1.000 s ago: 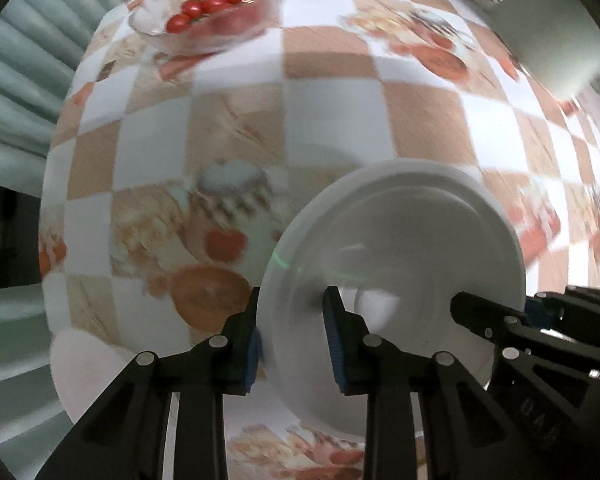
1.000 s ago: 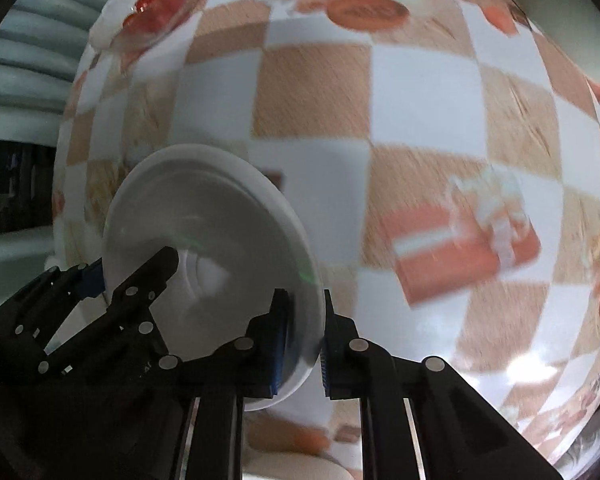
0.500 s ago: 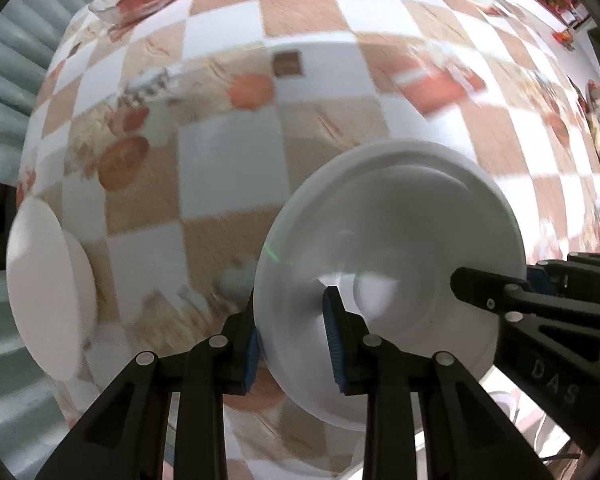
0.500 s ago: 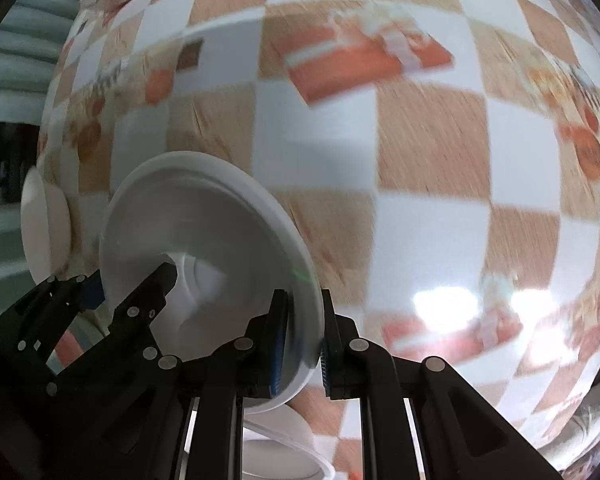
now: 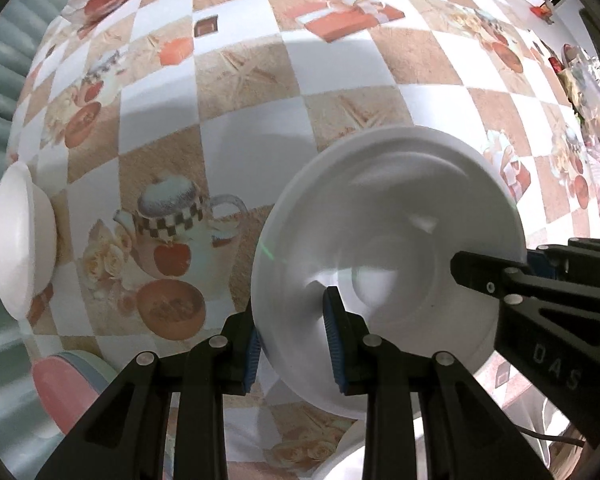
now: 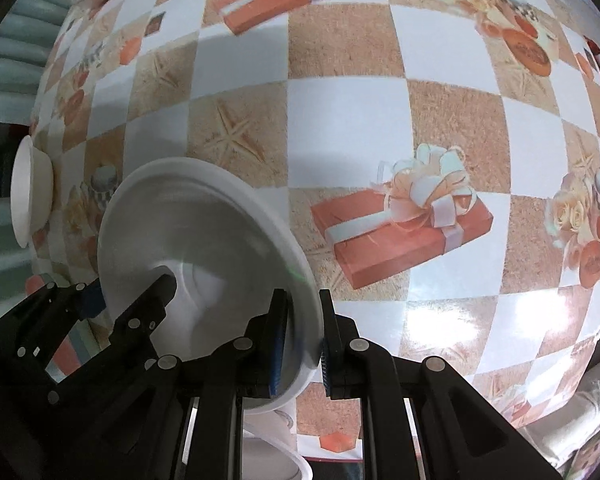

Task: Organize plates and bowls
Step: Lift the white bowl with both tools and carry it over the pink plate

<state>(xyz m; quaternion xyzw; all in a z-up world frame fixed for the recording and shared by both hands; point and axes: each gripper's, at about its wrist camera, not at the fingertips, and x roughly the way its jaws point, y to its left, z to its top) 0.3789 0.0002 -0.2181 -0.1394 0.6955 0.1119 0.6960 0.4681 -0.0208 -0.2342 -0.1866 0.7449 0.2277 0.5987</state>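
Gripping opposite rims of white plate [image 5: 388, 240], left gripper [image 5: 294, 344] and right gripper [image 6: 302, 344] both clamp it above checkered tablecloth [image 6: 348, 120]; white bowl [image 5: 20, 240] sits at far left.

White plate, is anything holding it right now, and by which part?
Yes. Both grippers hold the white plate by its rim: the left gripper is clamped on the near left edge, the right gripper on the opposite edge.
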